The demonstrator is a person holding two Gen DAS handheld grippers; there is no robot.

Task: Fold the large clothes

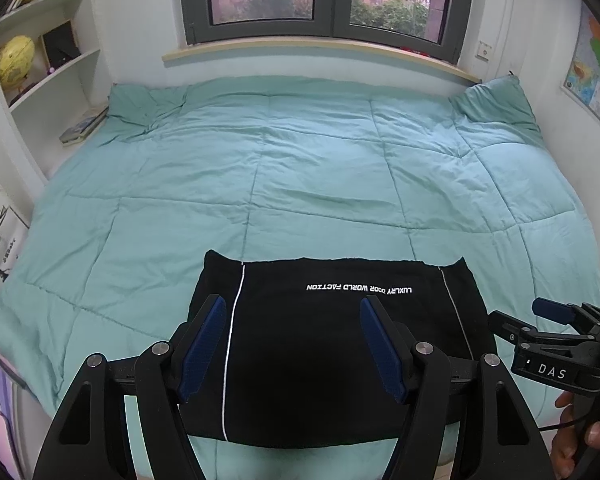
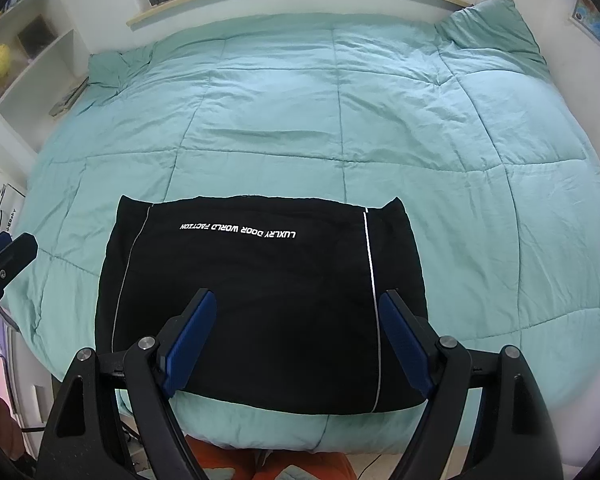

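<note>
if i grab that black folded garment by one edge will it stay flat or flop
The black garment is probably floppy: it is soft cloth lying flat in layers, so a one-edge lift would likely unfold it. Pushed, it may bunch, since the quilt beneath looks soft and wrinkled.

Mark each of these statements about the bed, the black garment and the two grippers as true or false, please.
1. The black garment lies folded on the teal quilt. True.
2. The left gripper is clamped on the garment. False: its jaws stand open and hold nothing.
3. The right gripper is open. True.
4. The garment's white lettering reads upright. False: it appears upside down.
5. A red globe stands on the shelf. False: the globe is yellow.
</note>
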